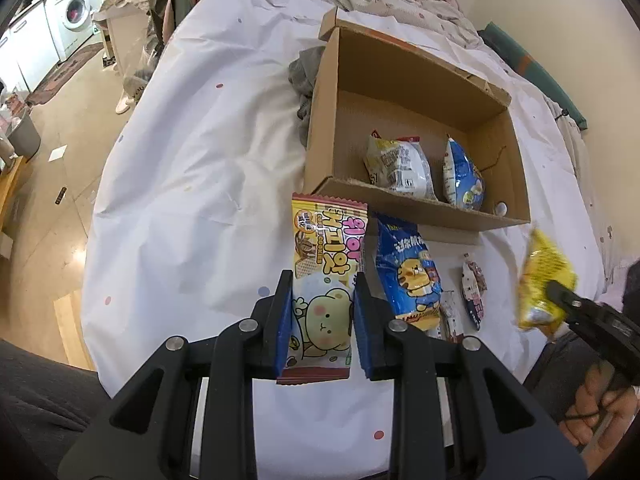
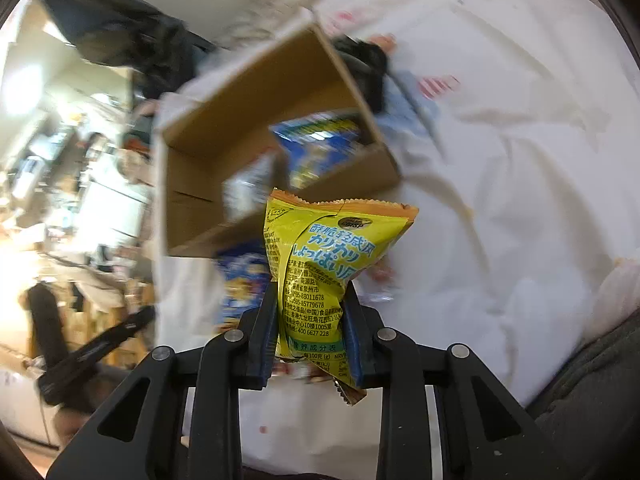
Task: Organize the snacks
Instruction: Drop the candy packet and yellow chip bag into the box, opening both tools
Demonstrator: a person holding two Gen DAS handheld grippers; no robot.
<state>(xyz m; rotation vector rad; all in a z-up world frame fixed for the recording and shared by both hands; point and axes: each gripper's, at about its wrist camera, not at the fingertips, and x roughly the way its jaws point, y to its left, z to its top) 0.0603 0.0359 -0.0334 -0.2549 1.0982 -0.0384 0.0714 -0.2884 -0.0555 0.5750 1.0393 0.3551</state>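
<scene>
A white bed sheet with small coloured dots covers the bed, and a washing machine stands far off beyond its left edge. An open cardboard box sits toward the sheet's far right part. Inside it lie 2 packets: a white one and, just to its right, a blue-and-white one.

The left gripper is clamped on a bear packet, its blue pads pressing both long sides; the packet's top reaches close to the box's near wall. Just to its right on the sheet lies a blue tiger packet, then 2 smaller packets further right, all in front of the box.

The right gripper grips a yellow bag, squeezing its lower half so the foil crumples, with the bag's sealed top standing above the jaws. In the left view this bag hangs clear of the sheet near its right edge, well apart from the box. A hand shows behind that gripper.
</scene>
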